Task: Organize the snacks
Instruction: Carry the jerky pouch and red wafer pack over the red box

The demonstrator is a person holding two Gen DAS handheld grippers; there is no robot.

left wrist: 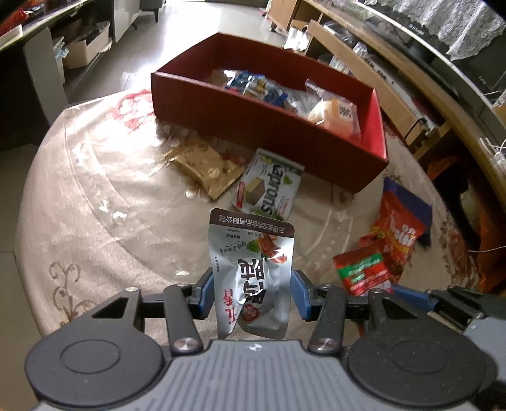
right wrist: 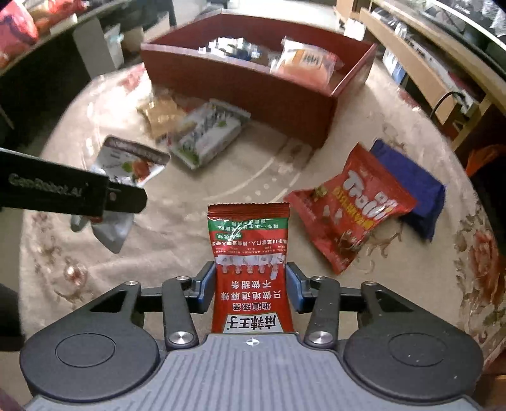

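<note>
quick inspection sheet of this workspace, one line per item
surface: round table under a floral cloth
job's things: red box at the far side, part filled with snacks; silver pouch and red packet each held in a tool
clutter: gold packet, white wafer pack, red bag on a blue bag, all loose on the cloth in front of the box
grippers: left tool shut on the silver pouch; right tool shut on the red packet
cables: cords by the shelf at right
surroundings: shelves, cardboard boxes, tiled floor
</note>
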